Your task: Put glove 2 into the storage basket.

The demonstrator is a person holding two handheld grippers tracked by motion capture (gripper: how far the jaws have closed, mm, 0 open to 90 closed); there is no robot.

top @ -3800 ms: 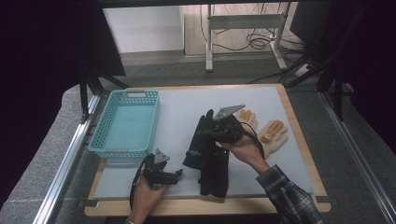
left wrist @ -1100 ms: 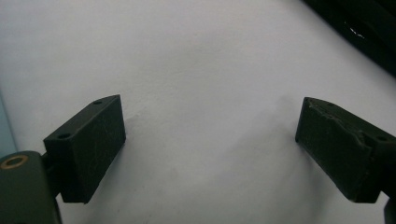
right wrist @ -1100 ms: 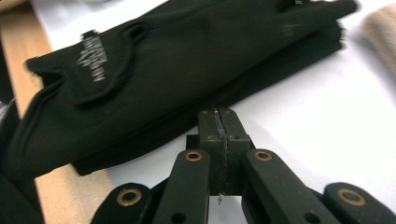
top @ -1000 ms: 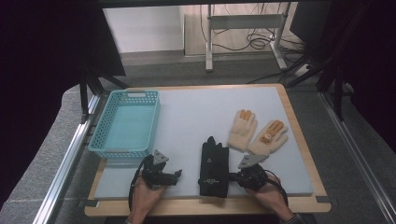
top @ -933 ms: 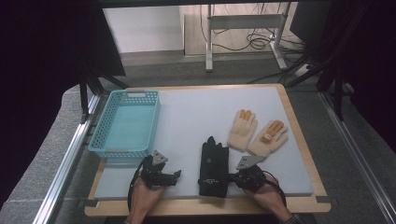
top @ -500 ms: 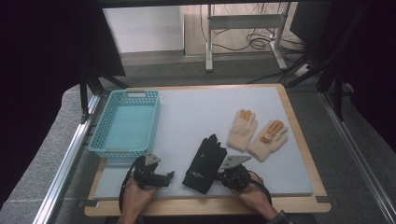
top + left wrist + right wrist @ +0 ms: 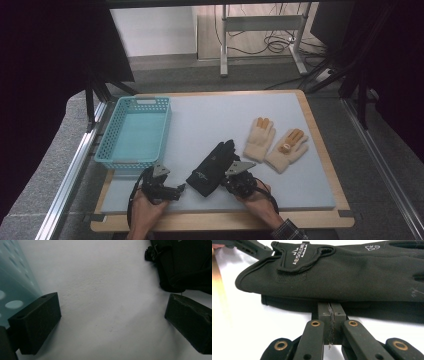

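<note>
Right gripper [image 7: 231, 181] has its jaws pressed together against the edge of the black gloves [image 7: 212, 168]. In the right gripper view the 2 pads meet flat with no cloth visibly between them, tips butted against the lower glove's edge [image 7: 294, 303], so I can't tell if it's pinching any fabric

Black gloves are stacked as a pair, lying diagonally on the grey mat [image 7: 210, 125] at front centre, cuffs toward the front edge, fingers pointing away

Left gripper [image 7: 176, 190] is low over the mat, left of the gloves. Its jaws have just been opening and now stand spread wide, only bare mat between them. In the left gripper view the glove cuff [image 7: 180, 262] sits beyond the right-hand jaw, not touching

Teal basket [image 7: 134, 131] at left rear of the mat, 2 cream gloves [image 7: 275, 142] to the right, well apart from the black pair
</note>
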